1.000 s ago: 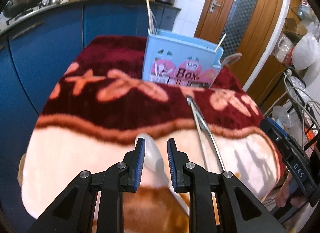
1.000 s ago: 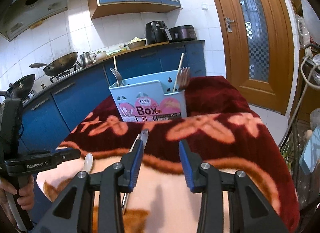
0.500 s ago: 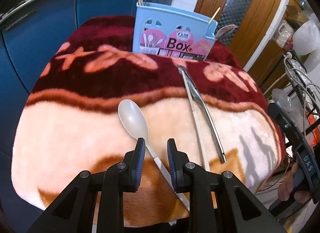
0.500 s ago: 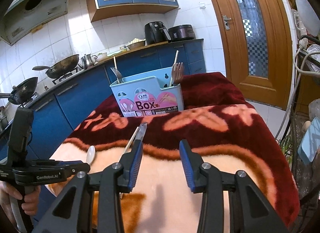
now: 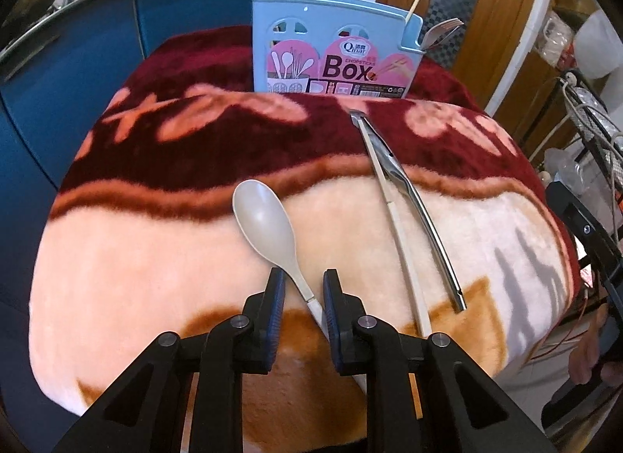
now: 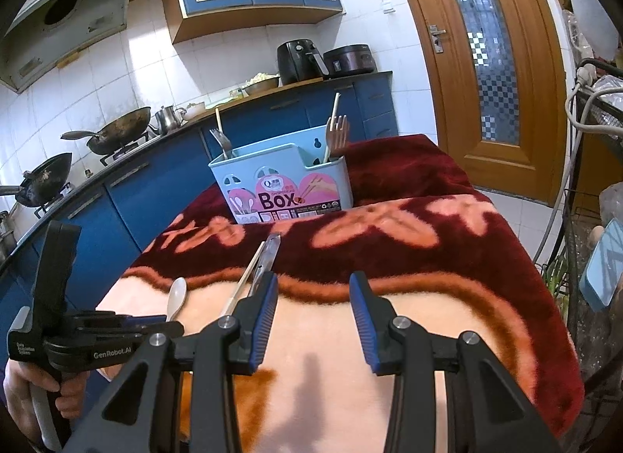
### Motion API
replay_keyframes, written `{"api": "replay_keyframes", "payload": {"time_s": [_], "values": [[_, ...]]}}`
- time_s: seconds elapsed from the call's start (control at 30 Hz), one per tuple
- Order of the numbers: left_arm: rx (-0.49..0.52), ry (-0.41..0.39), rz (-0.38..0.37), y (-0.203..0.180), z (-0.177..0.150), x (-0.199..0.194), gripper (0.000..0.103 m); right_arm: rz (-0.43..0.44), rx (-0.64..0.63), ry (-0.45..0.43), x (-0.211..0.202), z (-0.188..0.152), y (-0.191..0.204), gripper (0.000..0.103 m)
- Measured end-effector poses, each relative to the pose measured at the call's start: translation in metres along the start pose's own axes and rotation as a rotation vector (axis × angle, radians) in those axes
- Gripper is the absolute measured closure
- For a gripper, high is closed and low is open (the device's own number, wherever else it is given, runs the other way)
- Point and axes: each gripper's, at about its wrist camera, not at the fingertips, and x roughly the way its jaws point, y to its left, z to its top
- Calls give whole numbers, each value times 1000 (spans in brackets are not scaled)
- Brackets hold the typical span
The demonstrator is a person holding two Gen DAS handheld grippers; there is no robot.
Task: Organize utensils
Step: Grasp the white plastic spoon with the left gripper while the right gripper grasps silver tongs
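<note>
Presently the white spoon (image 5: 268, 221) lies on the blanket (image 5: 128, 258), bowl pointing toward the utensil box (image 5: 335, 48), its handle passing between the parted fingers of the left gripper (image 5: 300, 289); no contact is seen. The right gripper (image 6: 313, 297) is held open and empty. 2 other pieces, a chopstick (image 5: 401, 243) and metal tongs (image 5: 424, 219), lie just beside. The handle should be centred before closing, since the thin stem could twist.
</note>
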Motion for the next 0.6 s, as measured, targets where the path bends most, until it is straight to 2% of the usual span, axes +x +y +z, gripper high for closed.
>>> {"api": "replay_keyframes", "payload": {"time_s": [0.1,0.2,0.27,0.33,0.6], "values": [[56,17,19,-3,7,4,84,8,-2,12,2,0,1,62],[58,61,-9,2,16,8,87,9,-15,18,3,1,4,62],[37,83,-38,7,22,10,89,15,-20,25,4,1,7,62],[10,94,-76,15,28,13,98,16,-27,40,7,2,8,62],[-79,64,-193,34,34,14,98,34,-47,132,18,14,17,62]]}}
